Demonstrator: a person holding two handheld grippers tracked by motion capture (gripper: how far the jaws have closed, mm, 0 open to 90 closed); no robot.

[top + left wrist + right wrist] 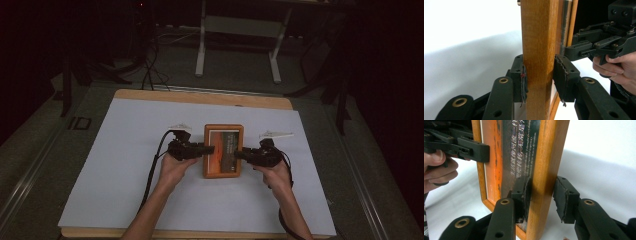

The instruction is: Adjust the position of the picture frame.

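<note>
— Left claw (206, 149) is clamping the left rail of the wooden picture frame (223, 151), both pads pressing on the wood in its own view. And the other?

— Right claw (241, 155) is straddling the right rail; one pad is touching the glass side, the other is standing just off the wood.

— Where is the frame sitting?

— At the centre of the high view, between both hands, over the white sheet (125, 165) covering the table (200, 96).
</note>
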